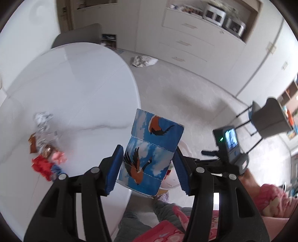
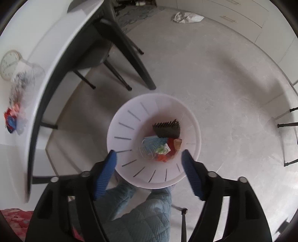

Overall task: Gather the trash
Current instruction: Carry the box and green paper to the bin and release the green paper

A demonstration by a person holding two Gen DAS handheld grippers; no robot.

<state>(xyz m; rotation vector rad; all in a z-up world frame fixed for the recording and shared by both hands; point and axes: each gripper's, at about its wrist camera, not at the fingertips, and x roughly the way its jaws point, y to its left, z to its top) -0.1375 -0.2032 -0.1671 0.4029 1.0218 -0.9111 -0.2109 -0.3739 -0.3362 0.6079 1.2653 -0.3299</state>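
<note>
My left gripper (image 1: 148, 149) is shut on a blue carton printed with birds (image 1: 154, 141), held upright past the rim of the white round table (image 1: 74, 83). Crumpled wrappers (image 1: 46, 154) lie on the table to the carton's left, and the same wrappers (image 2: 13, 119) appear blurred in the right wrist view. My right gripper (image 2: 149, 152) is open and empty, pointing down over a white slotted bin (image 2: 126, 119) on the floor. Coloured wrappers (image 2: 160, 147) and a black ridged piece (image 2: 167, 128) lie inside the bin. The right gripper's camera unit (image 1: 229, 141) shows beside the carton.
A crumpled white bag (image 2: 187, 17) lies on the grey floor near the cabinets. Dark table and chair legs (image 2: 119, 55) stand left of the bin. A grey chair (image 1: 270, 119) is at the right. The person's quilted blue legs (image 2: 145, 214) are just below the bin.
</note>
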